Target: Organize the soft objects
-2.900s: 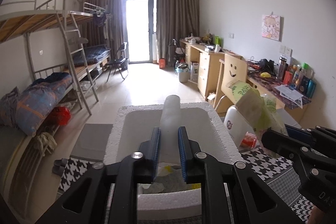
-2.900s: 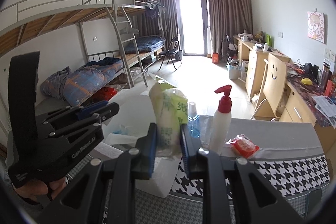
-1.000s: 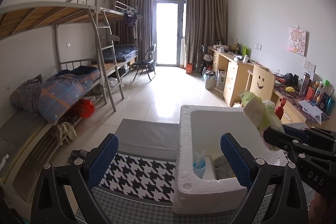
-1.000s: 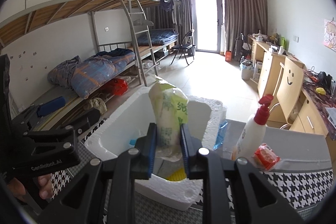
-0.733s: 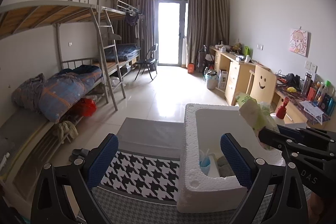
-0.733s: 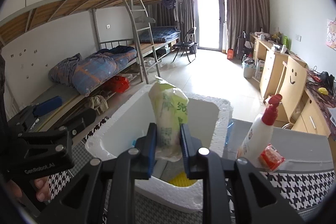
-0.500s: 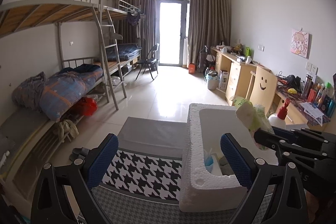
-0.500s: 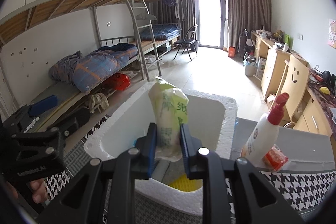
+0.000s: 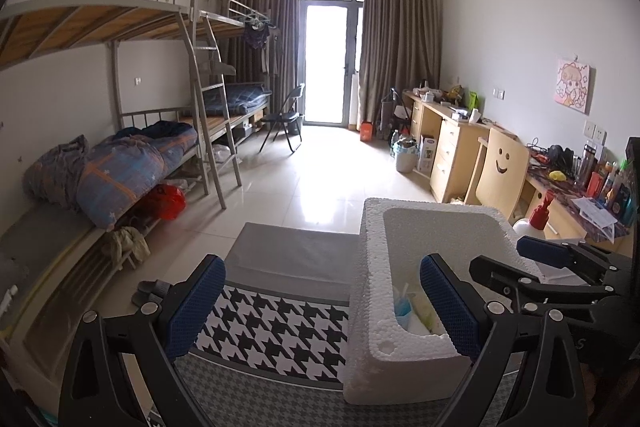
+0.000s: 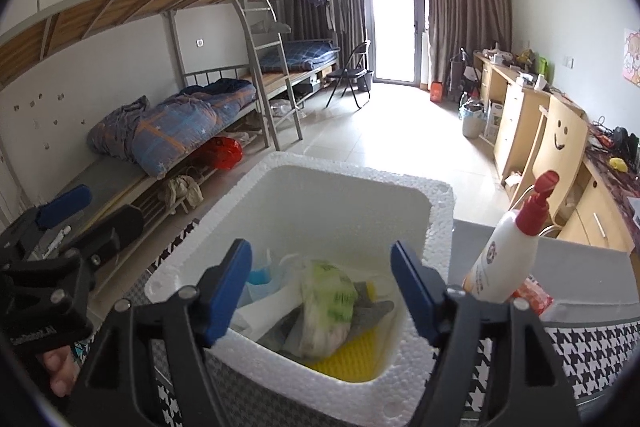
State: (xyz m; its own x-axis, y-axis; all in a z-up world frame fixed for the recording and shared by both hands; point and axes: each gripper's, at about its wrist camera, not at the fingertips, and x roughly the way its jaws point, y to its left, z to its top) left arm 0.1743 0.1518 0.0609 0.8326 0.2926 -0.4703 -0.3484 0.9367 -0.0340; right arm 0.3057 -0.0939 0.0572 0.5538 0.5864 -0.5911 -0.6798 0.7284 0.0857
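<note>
The right gripper (image 10: 320,287) hangs over the near edge of a white foam box (image 10: 440,211), and its jaws have just been opening; they now stand wide apart with nothing pressed between them. Below them, a green-and-white plastic packet (image 10: 326,307) lies inside the box, free of the blue pads, resting on a grey cloth (image 10: 372,311) and a yellow mat (image 10: 352,363), with a blue item (image 10: 260,275) to its left. The left gripper (image 9: 320,301) is also spread wide and empty, held to the left of the box over the black-and-white checked tablecloth (image 9: 272,327). To the right of the box stand a white pump bottle with a red top (image 10: 508,259) and a small red packet (image 10: 532,295) just beside it.
</note>
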